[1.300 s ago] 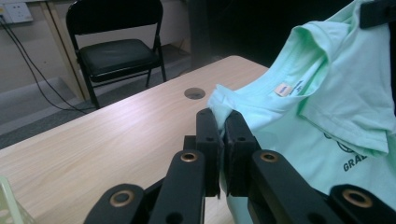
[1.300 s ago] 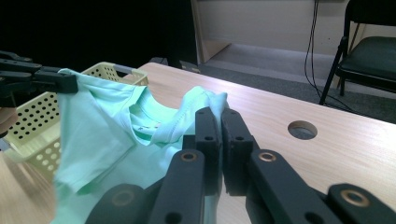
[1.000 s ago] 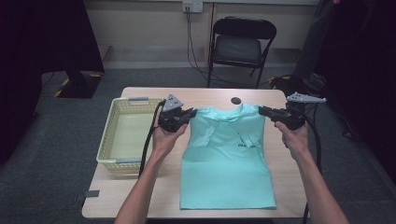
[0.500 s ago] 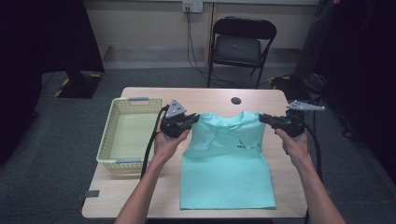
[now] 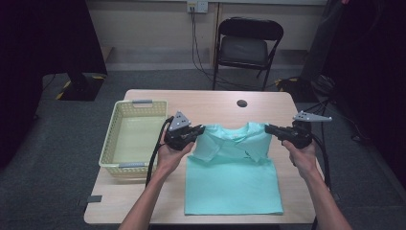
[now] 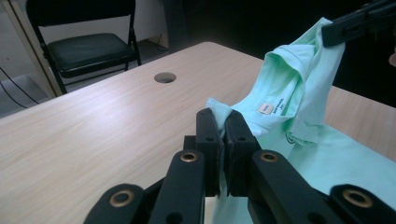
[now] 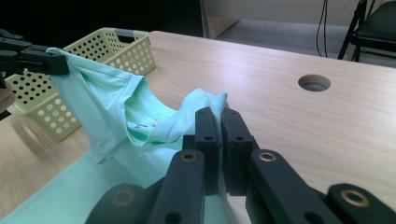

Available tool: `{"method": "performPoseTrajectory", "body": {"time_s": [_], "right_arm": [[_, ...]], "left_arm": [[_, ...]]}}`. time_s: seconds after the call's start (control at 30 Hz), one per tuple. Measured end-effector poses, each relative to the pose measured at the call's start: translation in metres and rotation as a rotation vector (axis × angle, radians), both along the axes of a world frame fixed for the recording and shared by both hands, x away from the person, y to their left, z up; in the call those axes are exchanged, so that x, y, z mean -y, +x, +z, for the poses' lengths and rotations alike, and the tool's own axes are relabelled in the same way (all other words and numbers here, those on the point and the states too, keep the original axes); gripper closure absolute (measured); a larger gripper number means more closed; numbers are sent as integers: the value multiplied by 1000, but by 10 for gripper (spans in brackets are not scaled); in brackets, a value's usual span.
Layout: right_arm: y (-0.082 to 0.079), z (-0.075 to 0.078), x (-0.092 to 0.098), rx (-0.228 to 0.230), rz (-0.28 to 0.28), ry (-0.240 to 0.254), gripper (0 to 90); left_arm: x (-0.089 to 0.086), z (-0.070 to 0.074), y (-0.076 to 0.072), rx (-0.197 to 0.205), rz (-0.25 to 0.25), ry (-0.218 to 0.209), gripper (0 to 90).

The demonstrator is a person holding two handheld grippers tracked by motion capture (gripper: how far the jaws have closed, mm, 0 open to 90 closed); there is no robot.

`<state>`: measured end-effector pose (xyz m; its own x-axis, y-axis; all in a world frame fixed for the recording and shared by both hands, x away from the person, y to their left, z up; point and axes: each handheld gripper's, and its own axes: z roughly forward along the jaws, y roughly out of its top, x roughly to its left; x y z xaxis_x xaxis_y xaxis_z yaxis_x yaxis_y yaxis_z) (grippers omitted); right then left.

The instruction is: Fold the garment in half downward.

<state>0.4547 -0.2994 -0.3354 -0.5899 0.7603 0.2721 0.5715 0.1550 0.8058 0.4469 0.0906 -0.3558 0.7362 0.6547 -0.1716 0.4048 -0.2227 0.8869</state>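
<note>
Both shoulders of the mint T-shirt point(image 5: 233, 179) brought nearer the person than a second ago. Left gripper point(image 6: 223, 122) and right gripper point(image 7: 219, 116) pinched tight on the fabric. Nothing in the yellow basket point(image 5: 111, 143).

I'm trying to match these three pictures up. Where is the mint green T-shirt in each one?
High view: the mint green T-shirt lies at the middle of the table, its shoulders lifted.
Left gripper view: right of centre, one shoulder pinched in the near claw.
Right gripper view: left of centre, a fold pinched in the near claw.
Shared landmark: the round hole in the tabletop.
</note>
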Motion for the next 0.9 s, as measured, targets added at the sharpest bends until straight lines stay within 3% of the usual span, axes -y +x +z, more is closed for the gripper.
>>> {"method": "performPoseTrajectory", "body": {"time_s": [0.4,0.7,0.9], "right_arm": [[-18,-18,3,-24,13,3,873],[-33,-21,5,-20,29,-5,873],[-43,-27,3,-18,45,-8,873]], "left_arm": [[0,-10,-17,-17,-28,-9,868],[-5,-14,-36,-32,-49,-3,868],[-8,-17,-46,-38,-52,-21,868]]}}
